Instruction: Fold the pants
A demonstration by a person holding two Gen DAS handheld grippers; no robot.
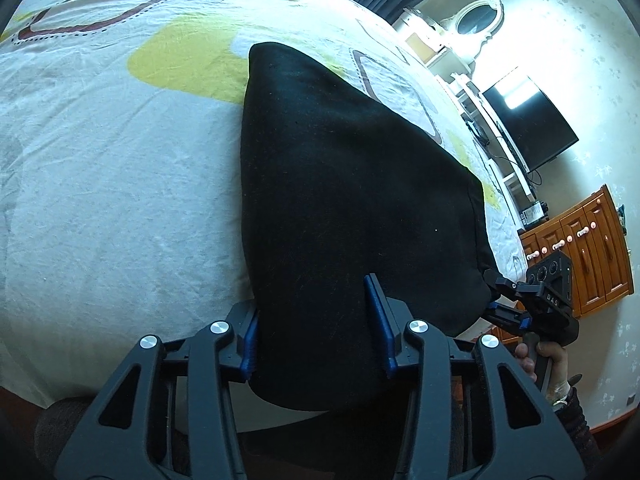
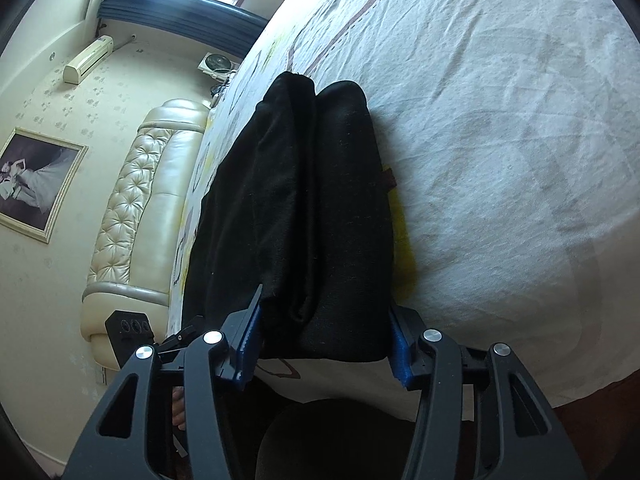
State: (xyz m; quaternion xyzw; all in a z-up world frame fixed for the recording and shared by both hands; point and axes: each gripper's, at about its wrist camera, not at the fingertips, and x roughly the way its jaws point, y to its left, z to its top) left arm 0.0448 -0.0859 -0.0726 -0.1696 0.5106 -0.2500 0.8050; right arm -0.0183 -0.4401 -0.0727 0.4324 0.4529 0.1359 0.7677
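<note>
Pants (image 1: 352, 184): black, lying folded lengthwise on bed sheet (image 1: 120, 184), near the front edge of the bed, two long layers side by side in the right wrist view (image 2: 304, 200).

Left wrist view, left to right:
- Sheet white, with yellow patches and brown outlined shapes; creased.
- Left gripper (image 1: 316, 332) at the near end of the pants, fabric bunched between both blue pads. Left pad (image 1: 250, 344) touching the cloth edge; right pad (image 1: 380, 324) lying over the cloth. Grasping the pants.
- Right gripper (image 1: 494, 292) at the far right corner of the pants, fingertips against the cloth; held by a hand (image 1: 540, 360) with a dark sleeve.
- Beyond the bed: white shelving with oval mirror (image 1: 478, 20), dark television (image 1: 528, 124), wooden drawers (image 1: 584, 248).

Right wrist view, left to right:
- Framed picture (image 2: 36, 184) on the wall, air conditioner (image 2: 86, 60) above, cream padded headboard (image 2: 136, 208).
- Camera housing of the left gripper (image 2: 132, 332) low at left, beside the pants.
- Right gripper (image 2: 324, 340) straddling the near end of the pants, left pad (image 2: 250, 344) and right pad (image 2: 402, 356) at the two sides of the folded bundle. Pads touching the cloth on both sides; grasping the pants.
- Bare sheet to the right.
</note>
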